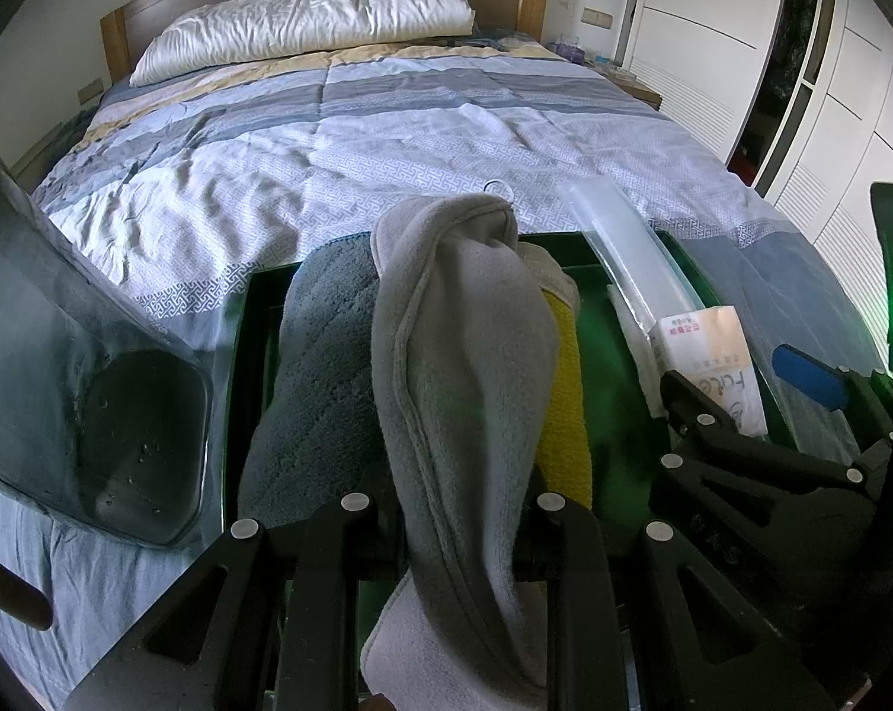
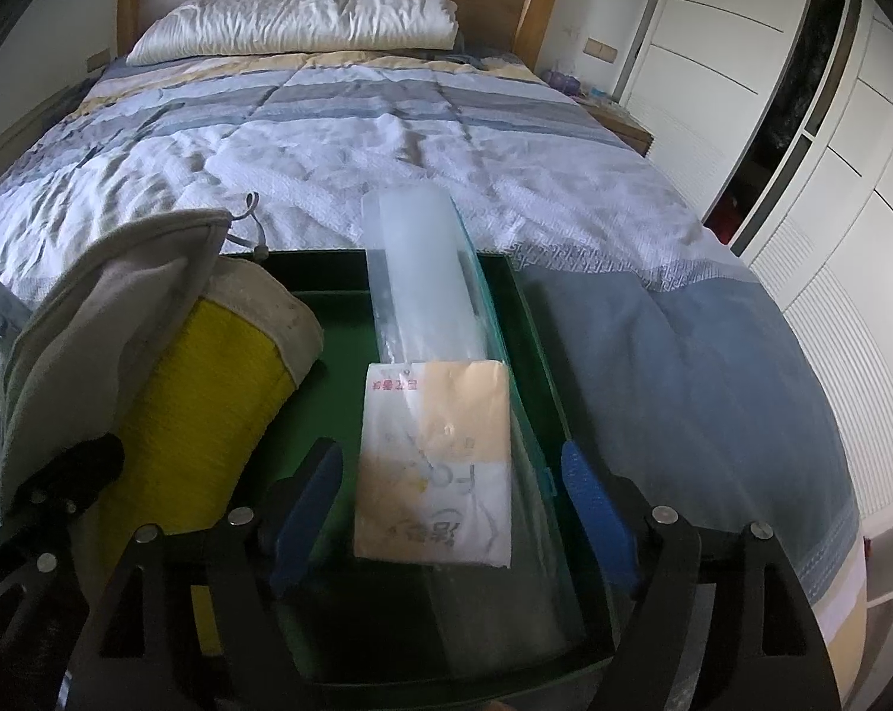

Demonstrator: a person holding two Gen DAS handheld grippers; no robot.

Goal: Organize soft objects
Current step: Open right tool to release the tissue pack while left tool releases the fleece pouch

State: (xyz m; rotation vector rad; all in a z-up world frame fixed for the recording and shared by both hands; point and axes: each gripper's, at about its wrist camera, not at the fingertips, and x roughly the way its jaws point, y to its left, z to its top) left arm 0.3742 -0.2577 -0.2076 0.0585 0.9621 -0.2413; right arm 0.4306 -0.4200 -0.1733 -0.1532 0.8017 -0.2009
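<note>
L gripper [image 1: 464, 539]: clamped tight on the light grey cloth [image 1: 464, 355], held upright over the tray, top end flopping fwd.
R gripper [image 2: 452, 509]: jaws wide, blue pads either side of the clear pouch [image 2: 440, 391] w/ paper label, not pressing it; I'd call it let go.
Tray [image 2: 339, 278]: dark green, sits on the bed. Pouch lies along its right side. Yellow towel [image 2: 209, 391] w/ beige edge rolled on the left, dark grey towel [image 1: 322, 367] just beside it, further left.
Risk 1: grey cloth is limp; if I let go high it'll drape over the yellow roll or the rim, not settle in the gap.
Risk 2: R pads sit close to the pouch; pulling back crooked could drag it.
Far: quilt [image 2: 387, 142], white pillow [image 2: 298, 18] at headboard, wardrobe doors to the right.
</note>
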